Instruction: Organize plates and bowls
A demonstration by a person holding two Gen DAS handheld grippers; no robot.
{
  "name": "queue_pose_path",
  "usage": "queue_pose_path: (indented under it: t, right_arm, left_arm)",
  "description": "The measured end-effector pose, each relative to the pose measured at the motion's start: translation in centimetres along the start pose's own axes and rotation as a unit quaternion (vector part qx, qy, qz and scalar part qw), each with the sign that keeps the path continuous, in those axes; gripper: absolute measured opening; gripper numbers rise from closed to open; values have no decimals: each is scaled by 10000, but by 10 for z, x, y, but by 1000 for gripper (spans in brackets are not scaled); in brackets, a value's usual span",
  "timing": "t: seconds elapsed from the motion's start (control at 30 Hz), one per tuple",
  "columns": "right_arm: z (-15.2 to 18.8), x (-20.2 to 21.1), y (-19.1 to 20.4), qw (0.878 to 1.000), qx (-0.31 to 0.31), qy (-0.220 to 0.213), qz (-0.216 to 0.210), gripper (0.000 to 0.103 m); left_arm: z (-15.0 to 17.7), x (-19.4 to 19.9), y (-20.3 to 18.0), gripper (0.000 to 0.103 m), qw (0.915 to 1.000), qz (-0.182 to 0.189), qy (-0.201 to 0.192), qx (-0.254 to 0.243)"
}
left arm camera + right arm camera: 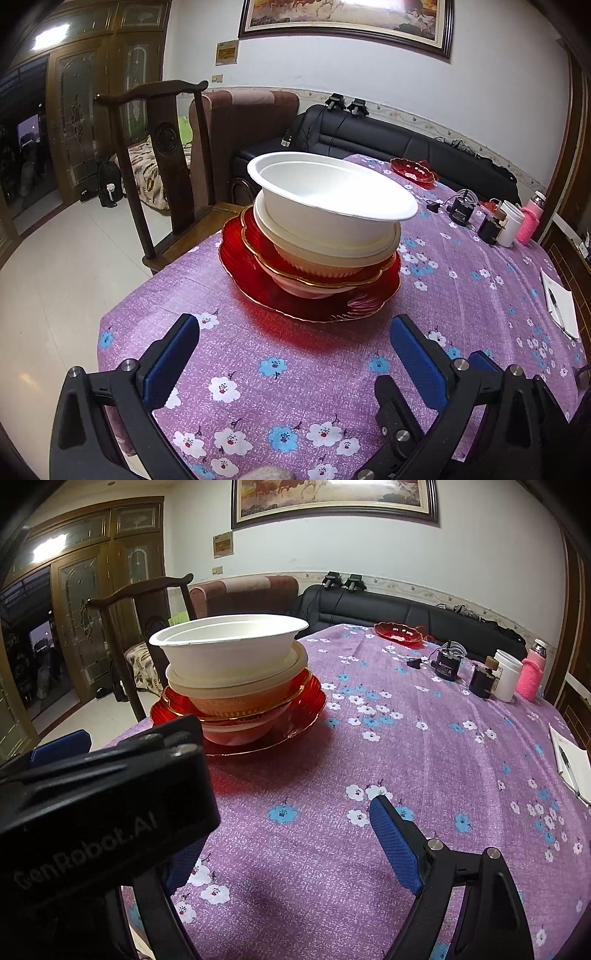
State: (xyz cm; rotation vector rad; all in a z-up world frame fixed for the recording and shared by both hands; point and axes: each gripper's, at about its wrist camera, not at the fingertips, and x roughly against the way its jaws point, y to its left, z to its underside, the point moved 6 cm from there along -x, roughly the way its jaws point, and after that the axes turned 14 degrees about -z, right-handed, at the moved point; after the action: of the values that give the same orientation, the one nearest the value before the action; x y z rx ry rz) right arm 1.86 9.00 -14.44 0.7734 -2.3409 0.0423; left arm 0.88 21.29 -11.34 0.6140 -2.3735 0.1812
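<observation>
Left wrist view: my left gripper [295, 332] spread, empty; right gripper [288, 830] likewise. Stack [321, 236] of plates and bowls ahead, assembled. Red dish [412, 170] far beyond, unstacked.

stack: dishes piled near the table's [280, 380] left edge, on the purple flowered cloth, upright, slightly off-centre from layer to layer
bottom layer: large red glass plate [255, 280], ribbed, scalloped rim, flat on the cloth
second layer: pale bowl [314, 290], only its lower wall shows under the plate above
third layer: smaller red plate [258, 240] with gold rim, resting on that bowl
fourth layer: cream bowl [332, 254] with fluted lower wall
top layer: white bowl [332, 192], wide flat rim, empty, tilted a little, nested in the cream one
separate dish: red scalloped dish [412, 170], alone at the table's far side, well apart from the stack
</observation>
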Motion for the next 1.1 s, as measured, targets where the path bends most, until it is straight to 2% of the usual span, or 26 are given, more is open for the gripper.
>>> queue_pose_path:
  t: [0.57, 1.1]
  right_arm:
    - [2, -8, 1, 10000, 6, 63, -4, 89]
    - [5, -9, -2, 10000, -48, 73, -38, 89]
  left_arm:
    - [4, -14, -3, 103, 9997, 77, 242, -23]
    - [7, -13, -6, 103, 9996, 118, 268, -58]
